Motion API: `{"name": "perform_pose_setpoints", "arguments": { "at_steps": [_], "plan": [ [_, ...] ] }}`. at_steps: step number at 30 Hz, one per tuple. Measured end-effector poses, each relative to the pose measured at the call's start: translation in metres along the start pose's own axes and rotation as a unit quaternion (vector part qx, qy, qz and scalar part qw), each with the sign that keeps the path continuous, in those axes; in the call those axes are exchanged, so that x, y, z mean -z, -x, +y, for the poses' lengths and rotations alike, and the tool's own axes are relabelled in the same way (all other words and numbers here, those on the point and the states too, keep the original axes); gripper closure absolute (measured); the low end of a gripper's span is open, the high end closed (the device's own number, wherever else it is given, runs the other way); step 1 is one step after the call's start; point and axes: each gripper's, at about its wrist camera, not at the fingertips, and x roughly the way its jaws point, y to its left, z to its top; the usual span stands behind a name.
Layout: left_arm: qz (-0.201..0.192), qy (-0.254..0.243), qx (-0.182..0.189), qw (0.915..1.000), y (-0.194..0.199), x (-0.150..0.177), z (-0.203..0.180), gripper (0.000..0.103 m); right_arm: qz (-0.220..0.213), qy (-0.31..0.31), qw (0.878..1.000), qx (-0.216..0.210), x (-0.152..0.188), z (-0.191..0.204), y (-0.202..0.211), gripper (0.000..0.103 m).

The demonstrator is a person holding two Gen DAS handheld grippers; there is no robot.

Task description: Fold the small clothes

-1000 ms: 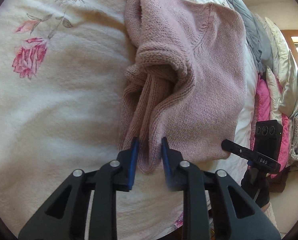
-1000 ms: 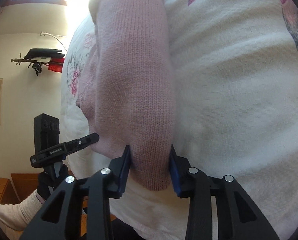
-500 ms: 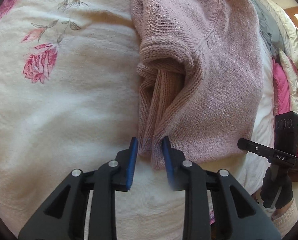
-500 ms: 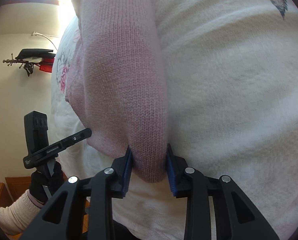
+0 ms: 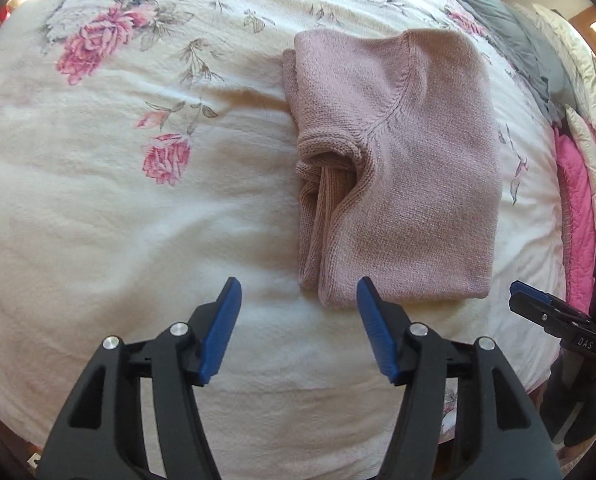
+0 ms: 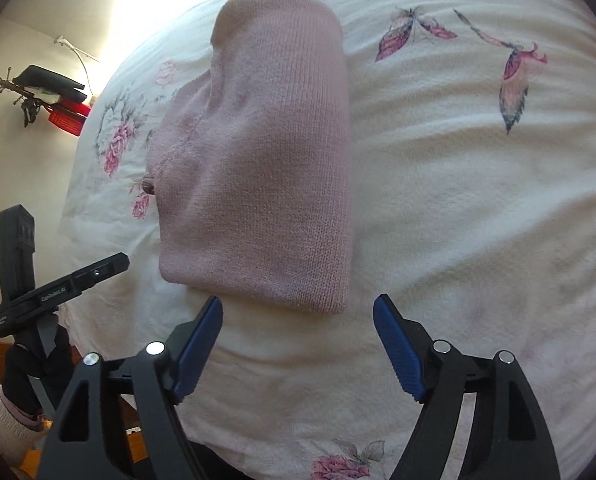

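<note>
You have one pink knit sweater [image 5: 409,184], folded, lying flat on floral blanket [image 5: 110,208], centre to upper right of left wrist frame. Your left gripper [image 5: 298,328]: two blue pads wide apart, holding nothing, just below sweater's lower edge. Your right gripper [image 6: 298,344]: also spread, empty, near sweater's bottom hem. Pile of clothes [image 5: 577,128] at right frame edge

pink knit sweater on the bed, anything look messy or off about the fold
Mostly tidy. The folded pink knit sweater lies flat on the white floral blanket, but along its left edge in the left wrist view the ribbed layers bunch and gape instead of lying flush. Both grippers have open jaws, clear of it.
</note>
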Motion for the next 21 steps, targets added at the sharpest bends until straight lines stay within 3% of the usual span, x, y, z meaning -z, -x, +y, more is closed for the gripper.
{"name": "perform_pose_setpoints", "arguments": {
  "at_steps": [3,15,16,18,21],
  "plan": [
    [-0.011,-0.003,-0.016,0.9998,0.024,0.008,-0.004,0.034,-0.018,0.001,0.999,0.033,0.002,0.005,0.024,0.020],
    [-0.046,-0.045,-0.084,0.9944,0.099,0.038,-0.045,0.025,-0.073,0.033,0.991,0.109,0.024,0.062,0.095,0.008],
    [-0.048,-0.048,-0.089,0.9937,0.104,0.042,-0.048,0.024,-0.074,0.036,0.989,0.125,0.026,0.067,0.100,0.004],
    [-0.054,-0.055,-0.098,0.9922,0.114,0.047,-0.055,0.023,-0.085,0.045,0.983,0.157,0.031,0.077,0.111,0.004],
    [-0.061,-0.061,-0.106,0.9907,0.127,0.054,-0.063,0.020,-0.096,0.046,0.983,0.147,0.037,0.085,0.126,0.004]
  ]
}}
